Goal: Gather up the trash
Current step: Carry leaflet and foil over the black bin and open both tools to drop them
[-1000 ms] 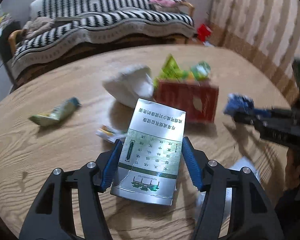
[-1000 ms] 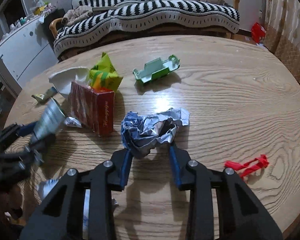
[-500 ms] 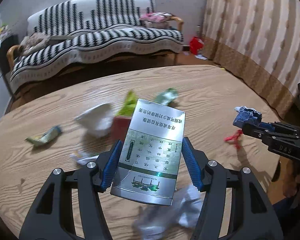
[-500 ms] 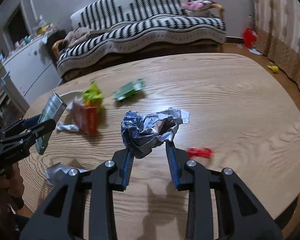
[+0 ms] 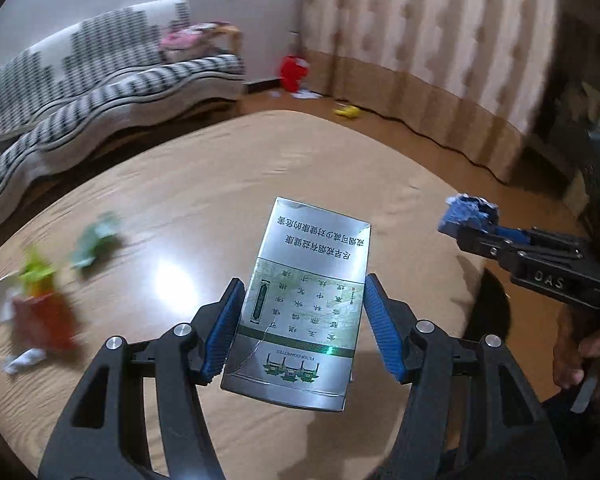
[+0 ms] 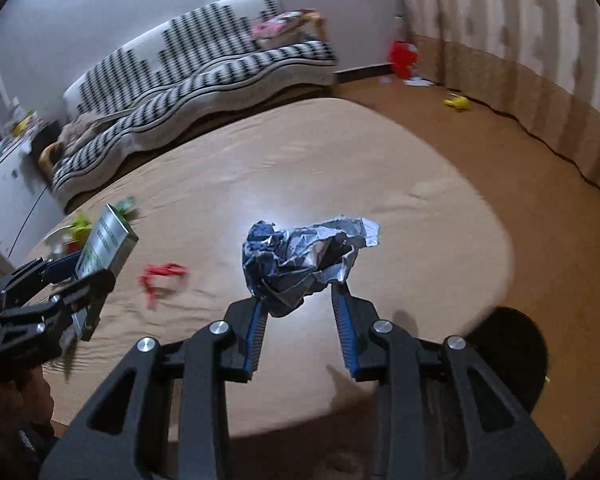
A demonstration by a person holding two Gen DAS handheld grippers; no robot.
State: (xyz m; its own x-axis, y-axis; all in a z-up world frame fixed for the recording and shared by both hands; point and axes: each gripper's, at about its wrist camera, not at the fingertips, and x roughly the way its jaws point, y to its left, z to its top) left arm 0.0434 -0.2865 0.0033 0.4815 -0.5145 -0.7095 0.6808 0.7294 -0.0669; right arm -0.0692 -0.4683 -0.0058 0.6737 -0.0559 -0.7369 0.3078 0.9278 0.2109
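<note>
My left gripper is shut on a silver cigarette pack with green print, held above the round wooden table. It also shows at the left of the right wrist view. My right gripper is shut on a crumpled foil wrapper, blue and silver, held above the table's right part. That wrapper shows at the right of the left wrist view. Both views are motion-blurred.
Loose trash lies on the table's left side: a red box, a green-yellow wrapper, a green carton and a red scrap. A striped sofa stands behind. A dark round object sits below the table's right edge.
Both grippers have lifted and swung to the right with their loads. The table trash has slid left in both views, and the floor and curtain wall have come into view.
</note>
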